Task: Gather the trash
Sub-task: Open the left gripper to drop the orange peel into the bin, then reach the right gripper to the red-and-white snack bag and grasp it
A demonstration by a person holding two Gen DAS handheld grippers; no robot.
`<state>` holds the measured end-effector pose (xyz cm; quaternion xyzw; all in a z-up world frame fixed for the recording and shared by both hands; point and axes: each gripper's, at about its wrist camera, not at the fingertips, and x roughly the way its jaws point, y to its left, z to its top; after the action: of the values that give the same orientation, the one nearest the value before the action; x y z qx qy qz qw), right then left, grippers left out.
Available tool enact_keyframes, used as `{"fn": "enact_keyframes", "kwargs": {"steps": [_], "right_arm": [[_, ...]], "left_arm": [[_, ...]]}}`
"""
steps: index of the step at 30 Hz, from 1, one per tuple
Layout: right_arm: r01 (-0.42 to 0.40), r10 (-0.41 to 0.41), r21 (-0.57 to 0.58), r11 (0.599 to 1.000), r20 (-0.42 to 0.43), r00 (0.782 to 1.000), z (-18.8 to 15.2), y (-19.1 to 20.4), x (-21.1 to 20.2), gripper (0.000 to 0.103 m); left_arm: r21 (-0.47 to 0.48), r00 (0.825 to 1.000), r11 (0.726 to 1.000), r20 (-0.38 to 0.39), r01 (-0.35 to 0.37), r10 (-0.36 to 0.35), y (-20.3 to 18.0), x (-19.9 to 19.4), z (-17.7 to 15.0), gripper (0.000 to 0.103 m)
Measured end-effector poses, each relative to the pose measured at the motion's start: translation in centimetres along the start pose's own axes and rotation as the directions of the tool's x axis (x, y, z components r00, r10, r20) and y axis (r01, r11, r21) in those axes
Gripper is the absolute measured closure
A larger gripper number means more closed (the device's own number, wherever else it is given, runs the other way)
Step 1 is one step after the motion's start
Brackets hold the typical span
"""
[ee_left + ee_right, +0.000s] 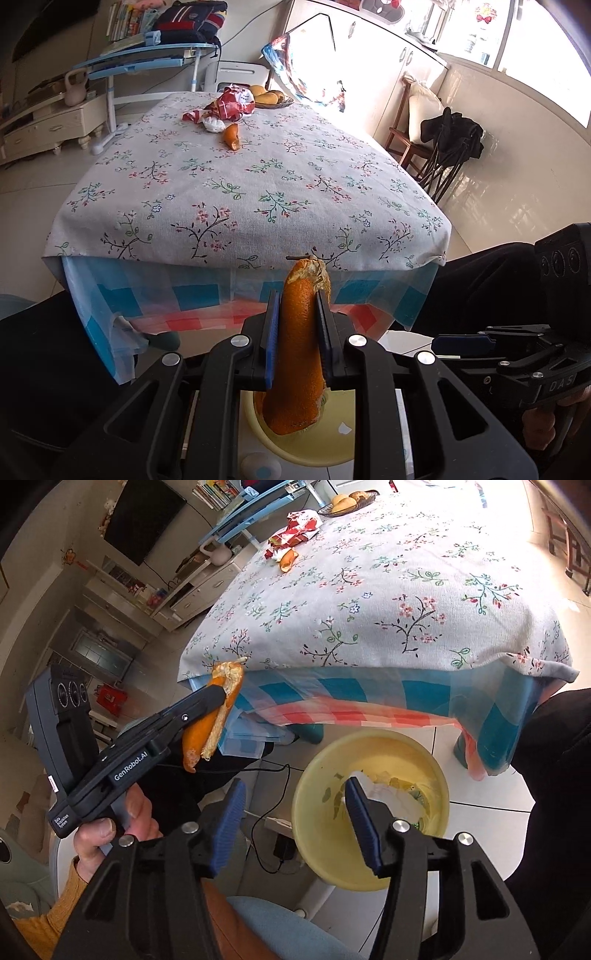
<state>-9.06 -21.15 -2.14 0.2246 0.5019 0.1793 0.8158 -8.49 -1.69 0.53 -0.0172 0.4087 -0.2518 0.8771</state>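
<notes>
Right gripper (295, 830) sits with its jaws apart and empty over the yellow bin (317, 864) — while the left gripper (297, 332), clamped on the orange peel (299, 332), holds it lengthwise along the fingers, just above the bin — more trash waits far across the table (258, 192).

Orange peel (295, 354): a long curled strip, bright orange outside with pale dried pith along one edge, held upright above the yellow bin (369, 812). The bin stands on the floor below the surface (258, 177); white crumpled paper (391, 794) lies inside. At the far end of the surface lie a second orange peel piece (231, 136), a white wad (214, 123) and red-and-white wrappers (232, 105), bunched together.
</notes>
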Motion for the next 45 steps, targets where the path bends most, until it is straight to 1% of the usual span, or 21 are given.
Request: {"fn": "enact_keyframes", "kwargs": {"steps": [4, 7, 9, 10, 13, 14, 15, 16, 18, 20, 23, 26, 28, 30, 34, 36, 38, 41, 45], "right_arm": [[-0.009, 0.008, 0.022, 1.000, 0.036, 0.999, 0.1, -0.1, -0.6, 0.047], [-0.021, 0.015, 0.056, 0.998, 0.096, 0.995, 0.3, -0.5, -1.6, 0.043], [-0.038, 0.024, 0.094, 0.995, 0.143, 0.989, 0.4, -1.3, -2.3, 0.039], [-0.050, 0.030, 0.118, 0.992, 0.162, 0.986, 0.5, -1.7, -2.6, 0.038], [-0.088, 0.051, 0.188, 0.978, 0.194, 0.980, 0.6, -3.1, -3.0, 0.037], [-0.101, 0.060, 0.204, 0.974, 0.200, 0.978, 0.6, -3.4, -3.1, 0.036], [-0.109, 0.065, 0.213, 0.971, 0.206, 0.976, 0.6, -3.6, -3.1, 0.036], [-0.113, 0.067, 0.218, 0.969, 0.211, 0.975, 0.7, -3.8, -3.3, 0.036], [-0.113, 0.064, 0.218, 0.969, 0.218, 0.974, 0.6, -3.8, -3.3, 0.036], [-0.109, 0.061, 0.212, 0.971, 0.223, 0.973, 0.8, -3.6, -3.5, 0.035], [-0.098, 0.050, 0.197, 0.975, 0.231, 0.972, 0.8, -3.3, -3.6, 0.035], [-0.073, 0.031, 0.172, 0.982, 0.236, 0.971, 1.1, -2.7, -3.6, 0.035], [-0.047, 0.013, 0.137, 0.989, 0.241, 0.970, 1.5, -1.9, -3.5, 0.035], [-0.022, -0.002, 0.095, 0.995, 0.240, 0.971, 1.9, -1.0, -3.2, 0.035], [0.029, -0.030, 0.008, 1.000, 0.221, 0.975, 3.1, 0.4, -2.0, 0.035], [0.034, -0.031, -0.015, 0.999, 0.204, 0.979, 3.7, 0.6, -1.2, 0.035], [0.011, -0.010, -0.002, 1.000, 0.182, 0.983, 4.6, 0.2, -0.4, 0.035], [-0.020, 0.015, 0.031, 0.999, 0.168, 0.986, 6.6, -0.8, 0.6, 0.035], [-0.091, 0.074, 0.085, 0.992, 0.185, 0.980, 10.8, -1.5, 1.4, 0.035]], "left_arm": [[0.013, 1.000, 1.000, -0.009, 0.006, -0.006, -0.3, 0.2, -0.1, 0.085], [0.033, 0.999, 0.999, -0.037, 0.013, -0.012, -0.7, 0.7, -0.3, 0.085], [0.057, 0.996, 0.998, -0.086, 0.019, -0.014, -1.2, 1.6, -0.7, 0.085], [0.071, 0.993, 0.997, -0.121, 0.024, -0.015, -1.5, 2.2, -1.0, 0.084], [0.111, 0.969, 0.993, -0.247, 0.031, -0.003, -2.3, 4.5, -2.2, 0.082], [0.124, 0.963, 0.992, -0.270, 0.024, 0.011, -2.5, 5.1, -2.5, 0.080], [0.132, 0.961, 0.991, -0.277, 0.016, 0.021, -2.6, 5.3, -2.6, 0.076], [0.132, 0.962, 0.991, -0.274, 0.014, 0.023, -2.6, 5.2, -2.6, 0.073], [0.118, 0.969, 0.993, -0.246, 0.008, 0.021, -2.4, 4.7, -2.3, 0.060], [0.090, 0.978, 0.996, -0.207, 0.004, 0.015, -1.9, 3.9, -1.9, 0.054], [0.045, 0.990, 0.999, -0.138, 0.001, 0.005, -1.2, 2.5, -1.1, 0.052], [0.014, 1.000, 1.000, -0.024, -0.013, 0.014, -0.7, 0.5, -0.2, 0.052], [-0.012, 0.999, 0.999, 0.041, -0.035, 0.036, -0.1, -0.7, 0.4, 0.051], [-0.057, 0.995, 0.997, 0.082, -0.059, 0.063, 0.9, -1.4, 0.8, 0.049], [-0.159, 0.984, 0.981, 0.122, -0.113, 0.133, 3.7, -2.1, 2.4, 0.048], [-0.198, 0.979, 0.971, 0.129, -0.133, 0.161, 5.0, -2.1, 3.3, 0.047], [-0.215, 0.976, 0.965, 0.124, -0.147, 0.176, 5.9, -1.9, 4.2, 0.045], [-0.215, 0.974, 0.962, 0.116, -0.167, 0.195, 6.9, -1.0, 5.8, 0.044], [-0.222, 0.970, 0.958, 0.118, -0.182, 0.212, 8.2, 0.5, 8.0, 0.044]]}}
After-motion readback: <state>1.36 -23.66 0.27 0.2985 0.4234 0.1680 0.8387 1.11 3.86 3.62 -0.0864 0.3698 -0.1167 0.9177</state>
